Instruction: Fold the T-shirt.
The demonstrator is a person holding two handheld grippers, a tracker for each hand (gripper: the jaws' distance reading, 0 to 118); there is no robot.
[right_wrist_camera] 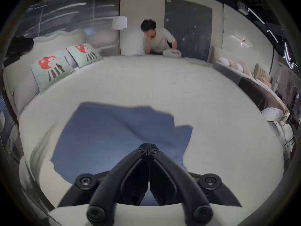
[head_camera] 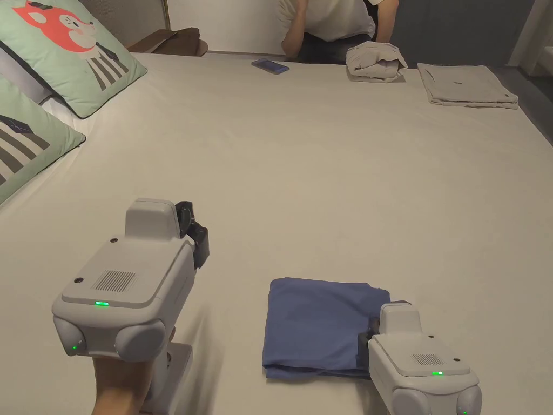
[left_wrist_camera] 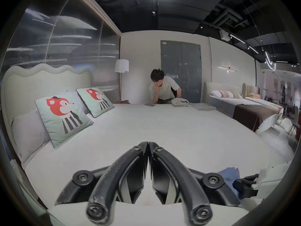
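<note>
Cream bed (head_camera: 324, 178): folded blue T-shirt (head_camera: 318, 324) at lower centre of head view
Right gripper (right_wrist_camera: 147, 145), jaws closed and empty, sits at the shirt's right edge; left gripper (left_wrist_camera: 148, 144), jaws closed, hovers well left

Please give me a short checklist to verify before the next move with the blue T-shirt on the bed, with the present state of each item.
1. Blue T-shirt lies folded into a compact rectangle on the bed: ok.
2. Edges lined up: not ok; in the right gripper view one layer sticks out at the right side.
3. Left gripper holds nothing, fingers closed together over bare bed: ok.
4. Right gripper free of cloth: cannot tell; fingers are closed at the shirt's near right edge.
5. Bed around the shirt is free; phone and beige clothes lie at the far edge: ok.
</note>
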